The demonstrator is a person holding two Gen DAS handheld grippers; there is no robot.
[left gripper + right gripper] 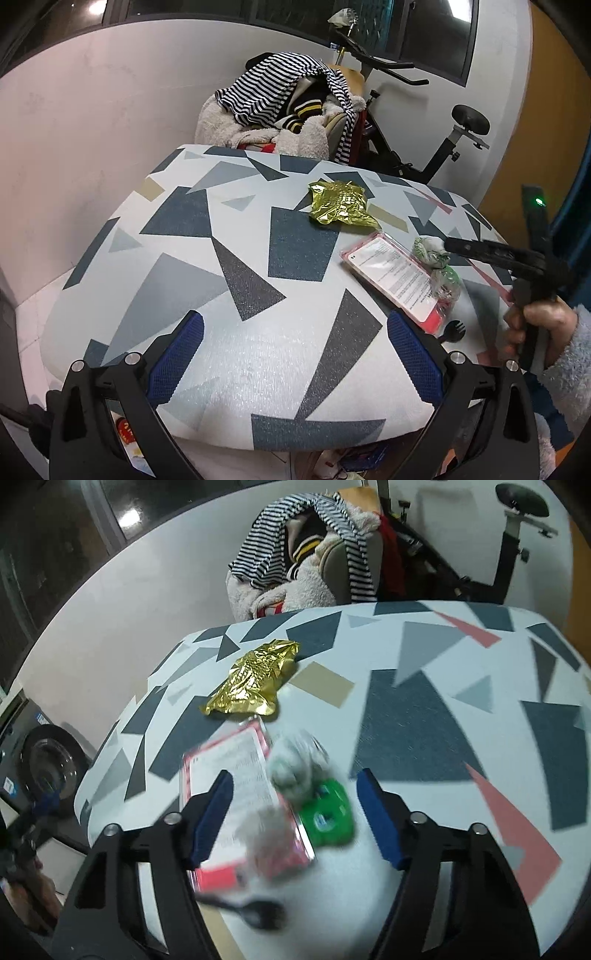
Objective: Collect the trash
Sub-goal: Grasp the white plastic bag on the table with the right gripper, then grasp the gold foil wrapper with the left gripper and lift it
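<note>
The left gripper hangs over the near edge of a table covered in a cloth of grey, blue and white shapes, tilted downward, its blue-padded fingers spread wide with only bare cloth between them. At the right of that view a hand in a fluffy pale sleeve grasps the handle of the right gripper, whose black fingers reach in level over the trash. Seen from its own camera, the right gripper also points down at the table, its jaws parted and clear of everything, with the trash pile lying on the cloth between and just beyond them. That pile lies near the table's right front: a flat pink-edged packet with a white printed label, a crumpled white-and-green wad resting at its far side, a green wrapper just beside it, and a black plastic spork at the near end. A crinkled gold foil bag lies farther back, apart from the rest. Behind the table stands a chair heaped with clothes and an exercise bike.
</note>
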